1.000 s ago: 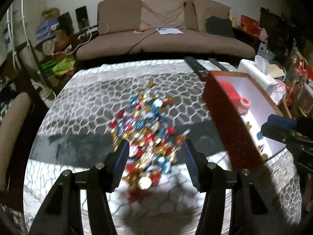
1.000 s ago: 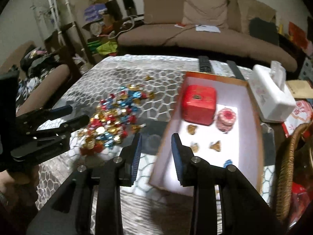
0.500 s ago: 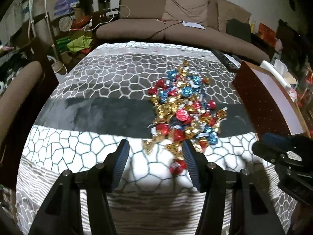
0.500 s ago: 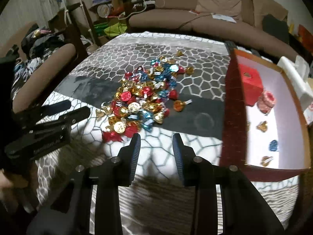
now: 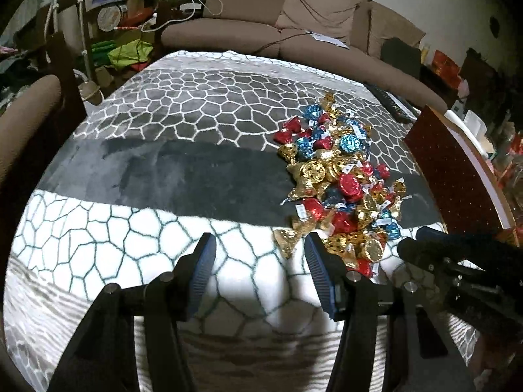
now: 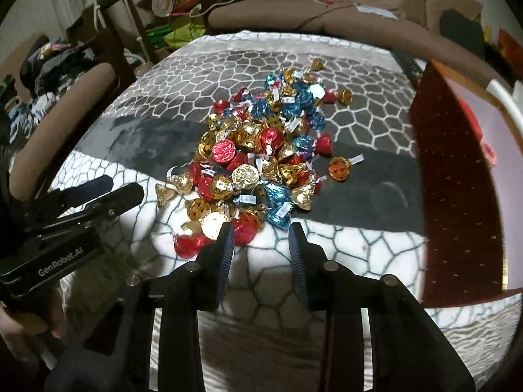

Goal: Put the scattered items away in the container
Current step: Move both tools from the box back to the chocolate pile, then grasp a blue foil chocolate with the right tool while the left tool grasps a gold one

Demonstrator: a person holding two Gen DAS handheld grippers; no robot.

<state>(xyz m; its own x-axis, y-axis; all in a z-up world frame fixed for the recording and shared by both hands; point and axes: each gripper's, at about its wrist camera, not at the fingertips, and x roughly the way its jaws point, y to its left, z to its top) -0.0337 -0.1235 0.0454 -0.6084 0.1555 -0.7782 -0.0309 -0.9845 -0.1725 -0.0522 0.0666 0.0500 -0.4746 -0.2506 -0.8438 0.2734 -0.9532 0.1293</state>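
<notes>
The left gripper (image 5: 258, 254) is standing half-wide and empty over the patterned worktop (image 5: 170, 130); the right gripper (image 6: 260, 238), narrower and empty, is hovering at the near edge of the foil-wrapped candies (image 6: 261, 153), a red, gold and blue heap. The red box (image 6: 457, 176) is sitting beside them, its contents mostly hidden.

A brown sofa (image 5: 294, 29) spans twelve o'clock, with a paper (image 5: 328, 38) on its seat. A remote (image 5: 390, 103) lies at two o'clock on the patterned surface (image 5: 163, 124).
</notes>
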